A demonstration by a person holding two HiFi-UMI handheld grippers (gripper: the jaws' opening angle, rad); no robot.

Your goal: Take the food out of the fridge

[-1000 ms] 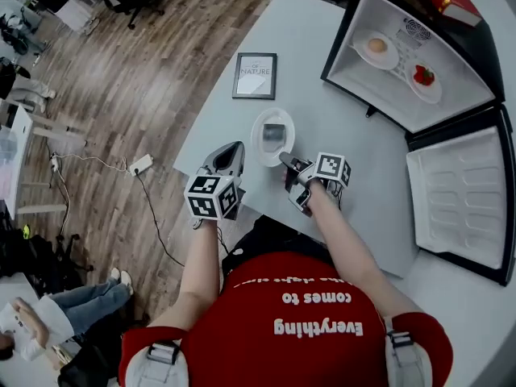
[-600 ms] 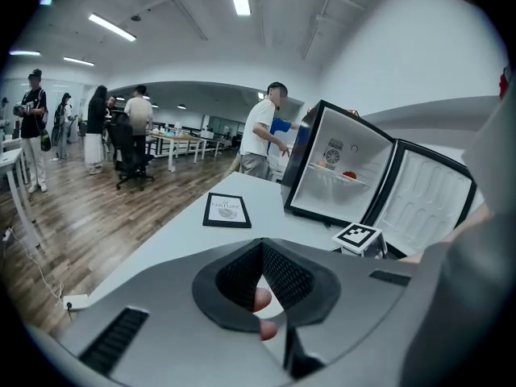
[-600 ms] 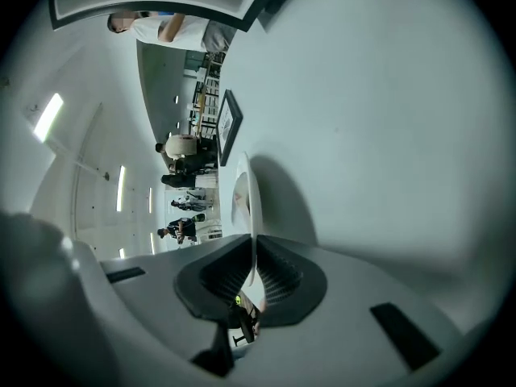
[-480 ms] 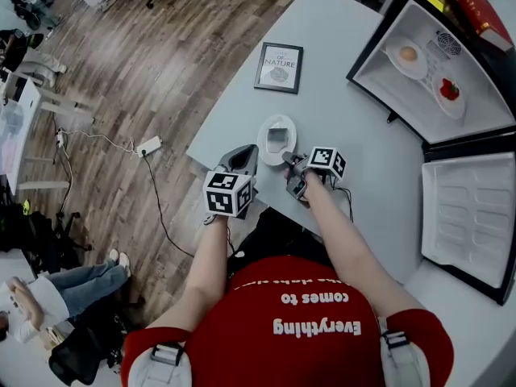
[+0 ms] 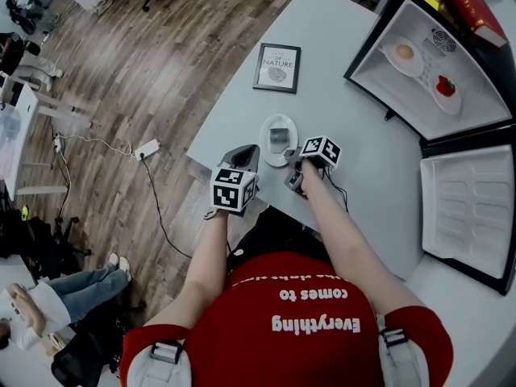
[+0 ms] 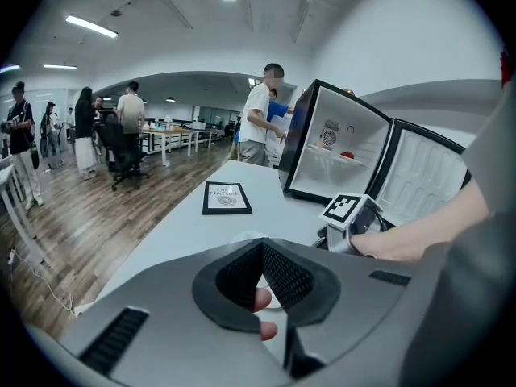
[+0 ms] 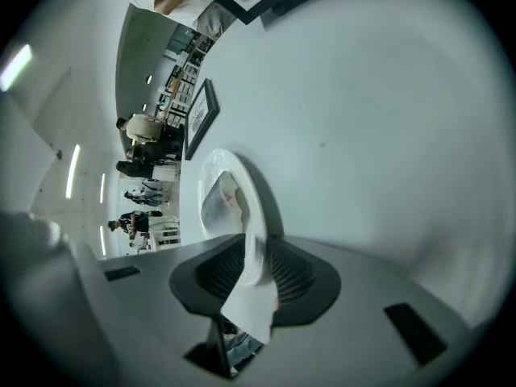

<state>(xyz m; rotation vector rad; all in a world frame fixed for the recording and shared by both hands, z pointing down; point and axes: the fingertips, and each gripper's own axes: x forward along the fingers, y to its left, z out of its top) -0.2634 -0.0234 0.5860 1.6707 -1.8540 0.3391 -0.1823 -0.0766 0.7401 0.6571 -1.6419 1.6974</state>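
Worked at a grey table [image 5: 355, 39] over wood floor [image 5: 153, 71], open office. Read "OF NATURE" on a framed print [image 5: 277, 68]. Had left gripper [image 6: 262, 248] clenched, empty; just loosened right gripper [image 7: 256, 252] around rim of plate of food [image 5: 278, 139] on table. Saw two more plates [image 5: 403, 53] inside open fridge [image 5: 476, 107].

Seen from above, two bare forearms reach up from the lower middle of the frame. The left hand-held gripper [image 5: 244, 156], just left of centre, points forward and downward, its jaws closed tip to tip. The right hand-held gripper [image 5: 292, 156], close beside it, tilts down more steeply. Its jaws have just been opening and stand slightly apart, with the rim of a white plate [image 5: 266, 131] between them.
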